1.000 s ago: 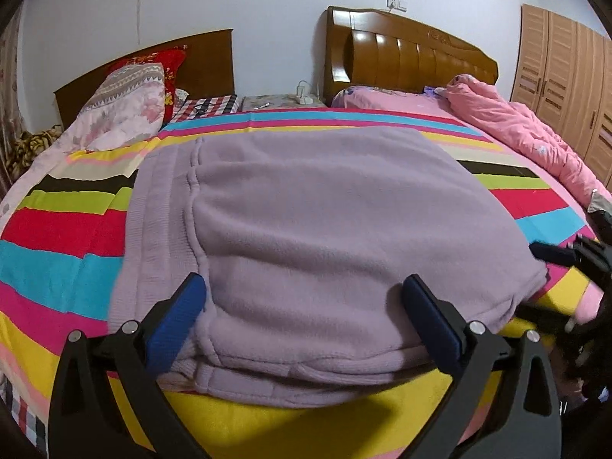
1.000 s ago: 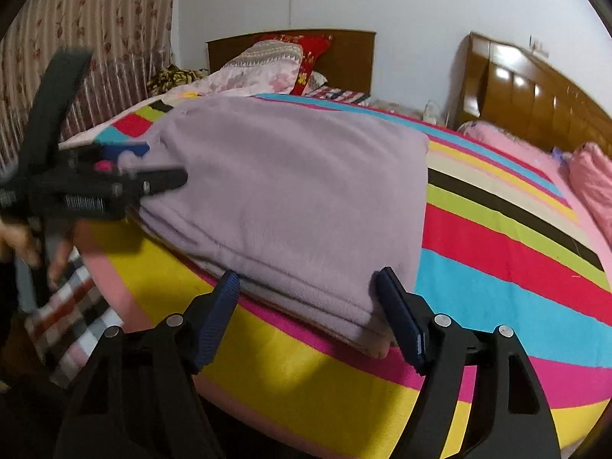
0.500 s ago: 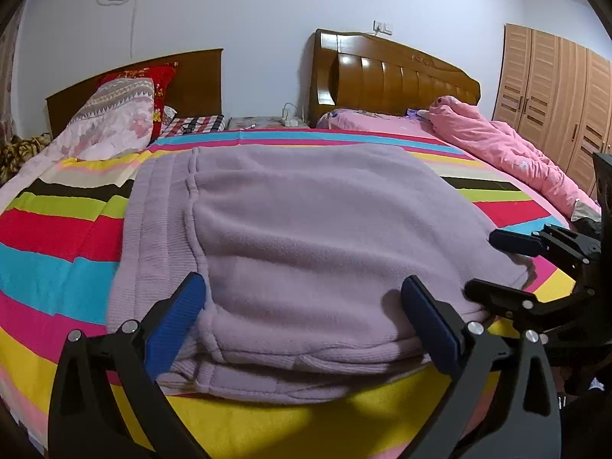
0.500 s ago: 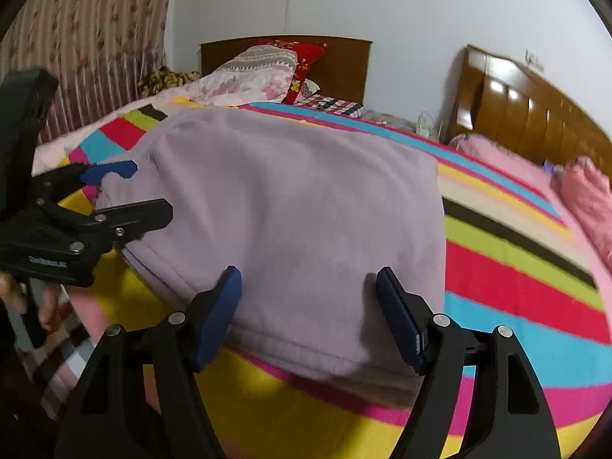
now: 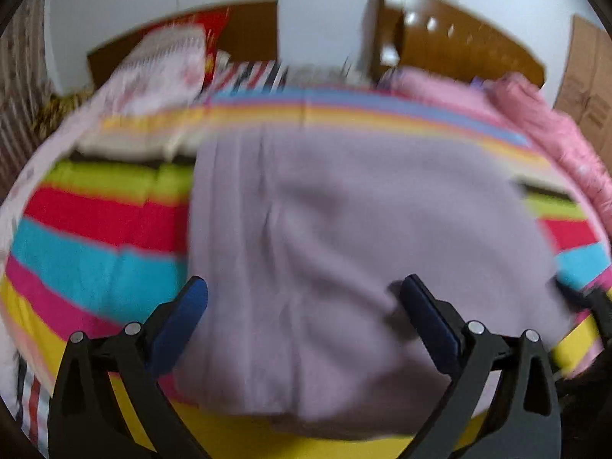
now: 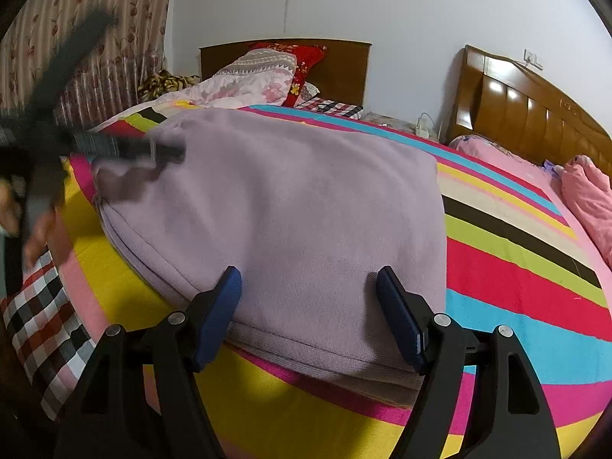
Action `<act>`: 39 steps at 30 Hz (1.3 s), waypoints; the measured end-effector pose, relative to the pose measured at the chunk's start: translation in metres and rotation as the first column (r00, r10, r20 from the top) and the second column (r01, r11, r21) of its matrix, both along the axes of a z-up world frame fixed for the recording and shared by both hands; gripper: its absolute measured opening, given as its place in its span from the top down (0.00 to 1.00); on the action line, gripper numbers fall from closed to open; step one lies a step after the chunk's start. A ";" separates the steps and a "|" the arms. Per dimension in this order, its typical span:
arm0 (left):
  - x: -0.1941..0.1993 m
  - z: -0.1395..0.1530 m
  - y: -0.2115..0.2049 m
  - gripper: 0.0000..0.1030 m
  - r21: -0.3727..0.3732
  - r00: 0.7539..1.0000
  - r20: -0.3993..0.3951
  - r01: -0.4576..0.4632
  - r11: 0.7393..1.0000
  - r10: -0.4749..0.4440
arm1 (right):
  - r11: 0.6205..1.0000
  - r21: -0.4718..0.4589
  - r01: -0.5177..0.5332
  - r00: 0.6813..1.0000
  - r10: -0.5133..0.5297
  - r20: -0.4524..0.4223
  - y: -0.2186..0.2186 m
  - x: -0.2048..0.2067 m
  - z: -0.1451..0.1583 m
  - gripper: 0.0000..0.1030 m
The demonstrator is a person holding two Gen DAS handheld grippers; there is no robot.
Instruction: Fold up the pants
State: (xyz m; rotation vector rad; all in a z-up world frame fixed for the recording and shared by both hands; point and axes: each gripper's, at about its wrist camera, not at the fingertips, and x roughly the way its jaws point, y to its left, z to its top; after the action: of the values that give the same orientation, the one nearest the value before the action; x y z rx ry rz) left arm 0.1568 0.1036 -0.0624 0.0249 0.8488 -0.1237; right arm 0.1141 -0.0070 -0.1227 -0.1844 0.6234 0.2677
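Lilac fleece pants (image 6: 298,206), folded flat on striped bedspread (image 6: 516,267)

Bedroom surroundings, located relative to the striped bedspread (image 6: 516,267).

The striped bedspread covers the bed. Beyond its far edge stand a dark headboard (image 6: 344,65) and a lighter carved headboard (image 6: 535,114). A floral pillow (image 6: 248,80) and a red pillow (image 6: 306,57) lie at its far left corner. A pink quilt (image 6: 589,199) lies bunched along its right side. A floral curtain (image 6: 76,38) hangs to its left.
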 end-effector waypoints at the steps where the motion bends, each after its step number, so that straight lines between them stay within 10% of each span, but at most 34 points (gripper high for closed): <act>1: -0.006 -0.004 0.008 0.01 -0.051 1.000 0.018 -0.007 0.999 0.008 | 1.000 0.000 -0.004 1.000 0.004 -0.004 0.000 0.001 0.000 0.29; 4: -0.021 -0.014 0.035 0.01 -0.215 0.999 0.006 -0.038 0.976 0.040 | 1.000 0.008 -0.012 0.999 0.012 -0.033 -0.002 0.005 0.004 0.28; 11: -0.025 -0.018 0.032 0.01 -0.211 0.998 0.059 -0.017 0.977 0.030 | 0.999 0.035 -0.007 0.997 0.010 -0.072 -0.005 0.010 0.012 0.26; 16: -0.037 0.001 0.058 0.01 -0.338 0.990 0.120 -0.026 0.941 0.070 | 0.997 0.079 0.013 0.999 -0.016 0.039 -0.010 -0.011 0.037 0.26; 39: -0.038 -0.008 0.068 0.01 -0.163 0.979 0.102 -0.159 0.974 0.177 | 0.976 0.148 0.160 0.983 -0.144 -0.112 -0.062 0.000 -0.001 0.22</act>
State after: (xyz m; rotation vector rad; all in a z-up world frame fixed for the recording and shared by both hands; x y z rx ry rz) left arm 0.1185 0.1712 -0.0708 -0.1831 0.7196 -0.0274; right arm 0.1145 -0.0689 -0.1232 0.0285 0.7103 0.1777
